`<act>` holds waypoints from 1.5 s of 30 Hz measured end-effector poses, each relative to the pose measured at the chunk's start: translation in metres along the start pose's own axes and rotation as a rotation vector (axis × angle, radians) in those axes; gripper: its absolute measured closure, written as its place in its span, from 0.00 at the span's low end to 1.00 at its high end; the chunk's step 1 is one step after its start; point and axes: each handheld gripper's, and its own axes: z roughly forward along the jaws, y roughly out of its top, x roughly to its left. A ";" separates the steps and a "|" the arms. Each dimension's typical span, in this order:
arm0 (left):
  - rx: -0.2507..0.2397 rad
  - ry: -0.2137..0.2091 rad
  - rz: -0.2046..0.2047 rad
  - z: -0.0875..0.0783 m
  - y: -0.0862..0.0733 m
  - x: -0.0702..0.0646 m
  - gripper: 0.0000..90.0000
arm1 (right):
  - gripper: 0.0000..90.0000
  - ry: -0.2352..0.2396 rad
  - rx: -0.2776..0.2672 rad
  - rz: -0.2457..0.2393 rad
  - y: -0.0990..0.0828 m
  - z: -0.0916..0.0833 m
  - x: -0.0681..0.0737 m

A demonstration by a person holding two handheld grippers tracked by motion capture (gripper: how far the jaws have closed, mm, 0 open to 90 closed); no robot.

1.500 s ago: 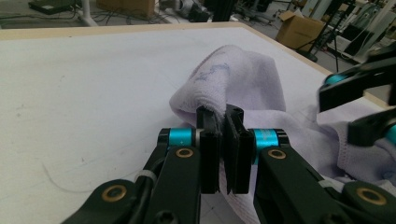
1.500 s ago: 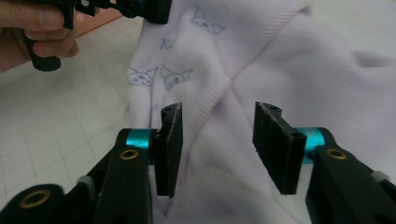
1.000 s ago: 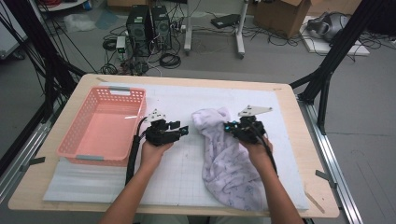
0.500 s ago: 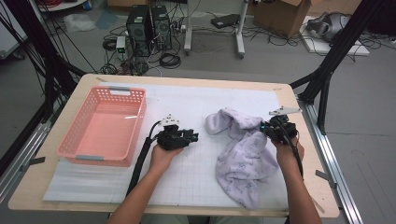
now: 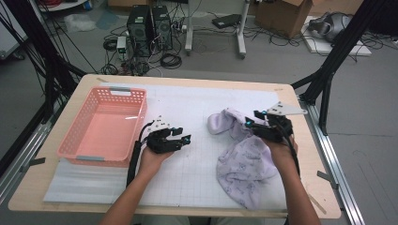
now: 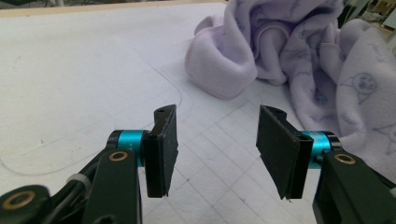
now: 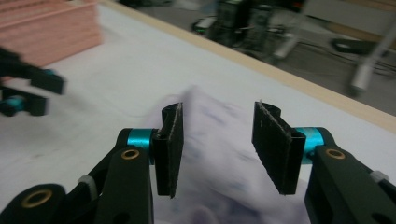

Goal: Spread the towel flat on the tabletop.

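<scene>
Laying out or folding of a lilac garment, by the look of it; currently between grips, going from left to right.

Far left on the desk [image 5: 197,101]: pink basket [image 5: 101,126], holding nothing. Just beside it, left gripper [image 5: 184,138], jaws spread with nothing between them, having just been opening, aimed across bare mat toward the garment [image 5: 244,161]. In the left gripper view, the nearest rolled fold [image 6: 219,65] lying ahead and to the right of the jaws, not touching.

Right half of the desk: garment crumpled, bunched at its far end, flatter toward the near edge. Right gripper [image 5: 251,124] over the bunched part, jaws just opened and spread, cloth beneath them but no pinch.

Next move, as a judgement: pick a hem or corner with each gripper, close on 1 layer only, then pull apart to flatten.

Hard to tell: right gripper view blurred, so distance from the cloth [image 7: 219,140] unclear; kind of garment uncertain; hems buried in folds.
</scene>
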 end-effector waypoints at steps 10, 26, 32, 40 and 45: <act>0.011 -0.002 0.030 -0.023 -0.009 -0.007 0.58 | 0.61 0.160 0.281 -0.099 -0.017 0.105 0.023; -0.005 0.017 0.011 -0.041 -0.014 0.001 0.58 | 0.95 0.187 0.416 -0.077 -0.017 0.152 0.027; -0.011 0.026 -0.001 -0.044 -0.015 0.004 0.58 | 0.96 0.409 0.227 -0.011 0.016 0.159 0.049; 0.001 0.015 -0.007 -0.041 -0.018 0.004 0.58 | 0.95 0.159 0.010 0.102 0.054 0.143 0.008; 0.023 0.000 -0.012 -0.036 -0.019 0.002 0.59 | 0.78 -0.099 -0.006 0.199 0.048 0.119 -0.032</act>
